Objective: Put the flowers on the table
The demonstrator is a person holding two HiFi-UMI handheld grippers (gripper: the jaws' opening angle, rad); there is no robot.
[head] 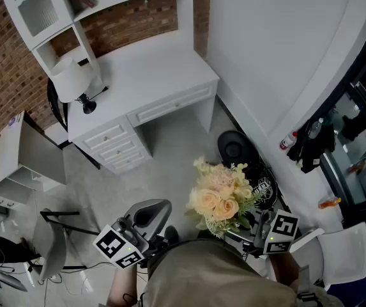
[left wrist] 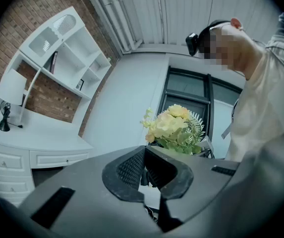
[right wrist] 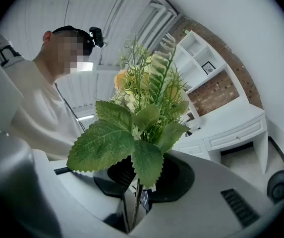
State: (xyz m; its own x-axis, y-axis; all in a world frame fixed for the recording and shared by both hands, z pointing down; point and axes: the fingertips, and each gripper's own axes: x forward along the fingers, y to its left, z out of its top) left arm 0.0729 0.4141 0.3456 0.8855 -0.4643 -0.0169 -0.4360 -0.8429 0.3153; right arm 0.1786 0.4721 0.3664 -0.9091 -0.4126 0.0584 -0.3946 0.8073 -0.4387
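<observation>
A bunch of cream and pale yellow flowers [head: 221,194] with green leaves stands upright over the floor, close in front of the person. My right gripper [head: 259,232] is shut on its thin stem, and in the right gripper view the stem runs down between the jaws [right wrist: 139,187] while big leaves [right wrist: 142,113] fill the middle. The left gripper [head: 151,219] sits level to the left of the bunch, its jaws [left wrist: 144,170] together with nothing between them. Beyond them, in the left gripper view, the flowers [left wrist: 174,128] show. The white desk [head: 151,69] stands farther off, its top mostly bare.
A white lamp [head: 74,82] stands at the desk's left end under white shelves [head: 36,11]. A black round object [head: 234,147] lies on the floor by the wall. Bottles [head: 288,139] stand on a ledge at right. A grey stand [head: 52,245] is at lower left.
</observation>
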